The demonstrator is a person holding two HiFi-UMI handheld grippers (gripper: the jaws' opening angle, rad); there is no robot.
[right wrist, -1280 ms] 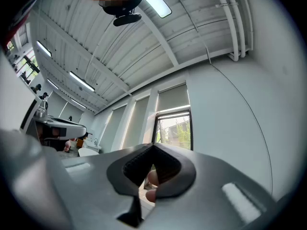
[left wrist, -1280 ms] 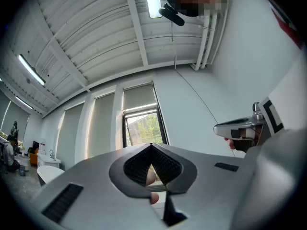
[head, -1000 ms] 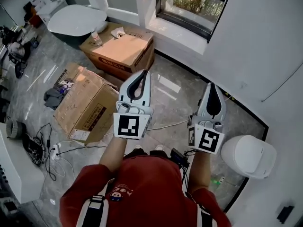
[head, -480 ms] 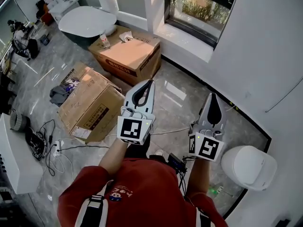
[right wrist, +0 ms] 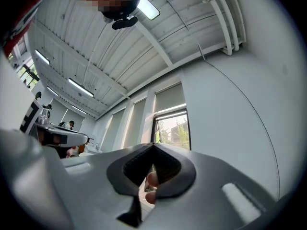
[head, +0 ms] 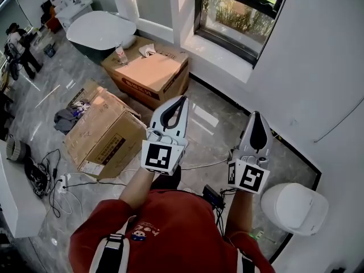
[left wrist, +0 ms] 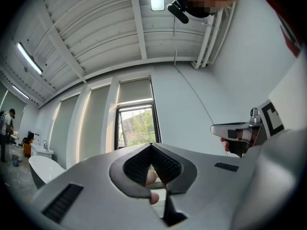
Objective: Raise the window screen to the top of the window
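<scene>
The window (head: 242, 16) sits in the white wall ahead, with a dark frame and greenery behind the glass. In the left gripper view the window (left wrist: 136, 128) has a grey screen (left wrist: 134, 91) over its upper part; the right gripper view shows the window (right wrist: 172, 128) and the screen (right wrist: 170, 98) too. My left gripper (head: 181, 98) and right gripper (head: 255, 114) are held side by side, pointing toward the window and well short of it. Both are shut with nothing between the jaws. The left gripper's tips (left wrist: 151, 145) and the right gripper's tips (right wrist: 153, 145) meet.
Two cardboard boxes (head: 151, 73) (head: 105, 132) stand on the grey floor to the left of me. A white bathtub (head: 99, 30) is behind them. A white toilet (head: 293, 206) is at my right, by the wall. Cables (head: 51, 183) lie at lower left. A person (head: 17, 47) stands far left.
Both grippers have drifted a little toward the window together, and the view has shifted with them. The jaws stayed shut throughout.
</scene>
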